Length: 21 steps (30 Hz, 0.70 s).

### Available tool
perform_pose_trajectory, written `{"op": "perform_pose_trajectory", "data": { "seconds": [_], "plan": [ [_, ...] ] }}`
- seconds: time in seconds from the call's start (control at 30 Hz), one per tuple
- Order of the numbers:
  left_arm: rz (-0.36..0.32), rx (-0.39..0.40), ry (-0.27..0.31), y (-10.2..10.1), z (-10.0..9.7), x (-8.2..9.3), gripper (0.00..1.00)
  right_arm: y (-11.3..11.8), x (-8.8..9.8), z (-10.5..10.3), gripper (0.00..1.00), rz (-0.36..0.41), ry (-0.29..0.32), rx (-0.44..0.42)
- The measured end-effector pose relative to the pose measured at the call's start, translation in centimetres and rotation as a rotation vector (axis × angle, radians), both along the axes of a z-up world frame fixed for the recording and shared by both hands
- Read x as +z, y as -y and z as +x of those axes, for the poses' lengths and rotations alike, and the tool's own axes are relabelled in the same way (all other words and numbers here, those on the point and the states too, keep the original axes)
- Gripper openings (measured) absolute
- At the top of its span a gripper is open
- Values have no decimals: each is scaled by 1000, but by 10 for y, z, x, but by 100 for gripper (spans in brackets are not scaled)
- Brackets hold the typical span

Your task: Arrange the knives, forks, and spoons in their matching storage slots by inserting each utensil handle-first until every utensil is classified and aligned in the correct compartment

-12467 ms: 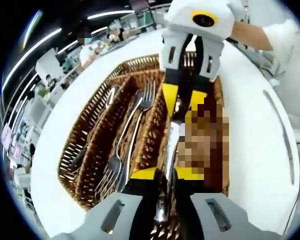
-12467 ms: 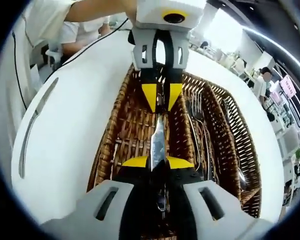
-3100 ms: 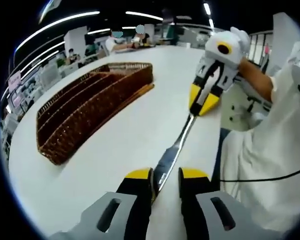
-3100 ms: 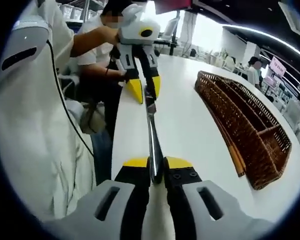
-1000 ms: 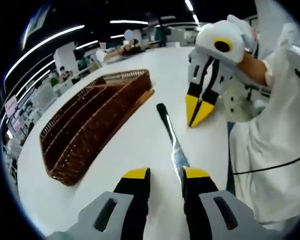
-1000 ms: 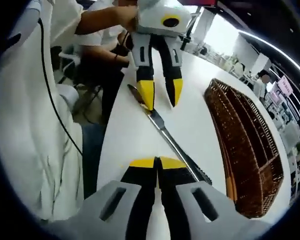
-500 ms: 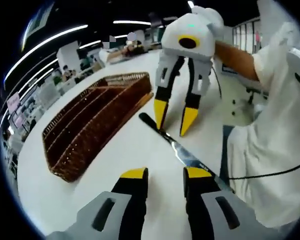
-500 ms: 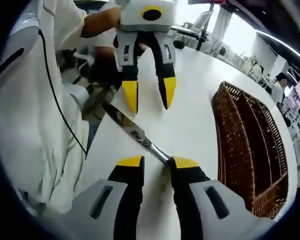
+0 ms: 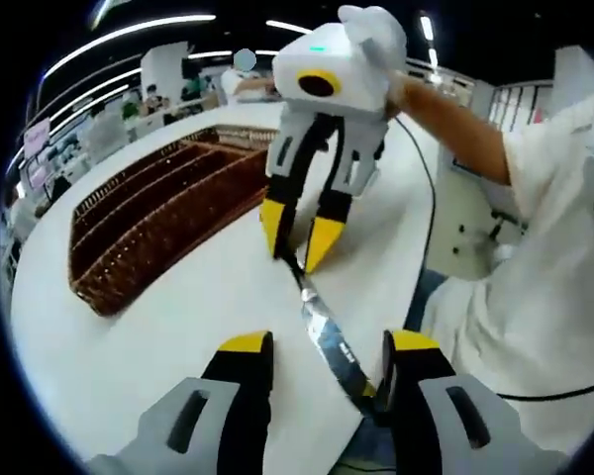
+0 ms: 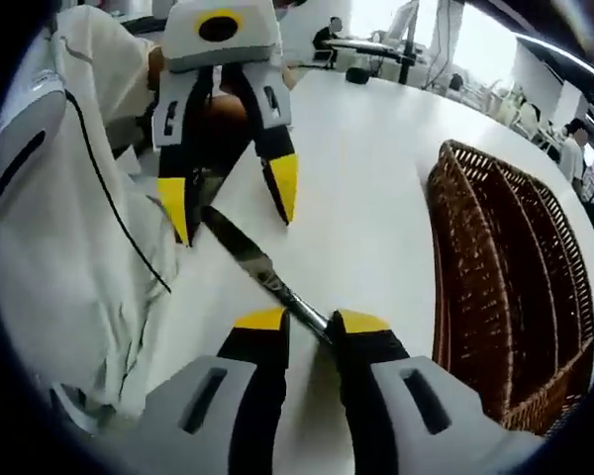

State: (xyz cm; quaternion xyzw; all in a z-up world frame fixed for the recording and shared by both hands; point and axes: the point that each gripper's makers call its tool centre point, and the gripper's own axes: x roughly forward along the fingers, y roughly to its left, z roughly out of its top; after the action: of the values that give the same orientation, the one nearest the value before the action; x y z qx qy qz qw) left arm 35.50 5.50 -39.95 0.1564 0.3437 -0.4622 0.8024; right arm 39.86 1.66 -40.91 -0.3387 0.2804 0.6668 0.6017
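Observation:
A table knife (image 9: 322, 332) lies on the white table (image 9: 178, 317) close to its edge, dark handle pointing away from my left gripper (image 9: 329, 344). That gripper is wide open, the blade end resting by its right jaw. My right gripper (image 9: 298, 235) comes down from above, jaws a little apart on either side of the handle. In the right gripper view the handle of the knife (image 10: 247, 255) runs between the tips of my right gripper (image 10: 312, 322), and the left gripper (image 10: 228, 201) stands open over the blade. The brown wicker tray (image 9: 148, 213) with long slots sits apart.
The wicker tray (image 10: 505, 297) takes the right side of the right gripper view. A person's white clothing (image 10: 69, 247) and a black cable (image 10: 129, 233) hang just past the table edge. Bare table (image 10: 366, 178) lies between knife and tray.
The right gripper, shut and empty beside the knife a second ago, has opened and now straddles the handle. The left gripper stays open. The knife lies turned on the table.

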Motion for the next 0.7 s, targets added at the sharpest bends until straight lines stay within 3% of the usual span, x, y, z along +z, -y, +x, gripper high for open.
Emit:
{"op": "perform_pose_trajectory", "data": {
  "seconds": [0.23,0.7],
  "plan": [
    [42,-8,11,-8,8,-9,43,4,-1,-6,10,1,6,-37],
    [100,-96,-3,-18,28,-8,24,3,-4,-20,8,4,9,-38]
  ]
}}
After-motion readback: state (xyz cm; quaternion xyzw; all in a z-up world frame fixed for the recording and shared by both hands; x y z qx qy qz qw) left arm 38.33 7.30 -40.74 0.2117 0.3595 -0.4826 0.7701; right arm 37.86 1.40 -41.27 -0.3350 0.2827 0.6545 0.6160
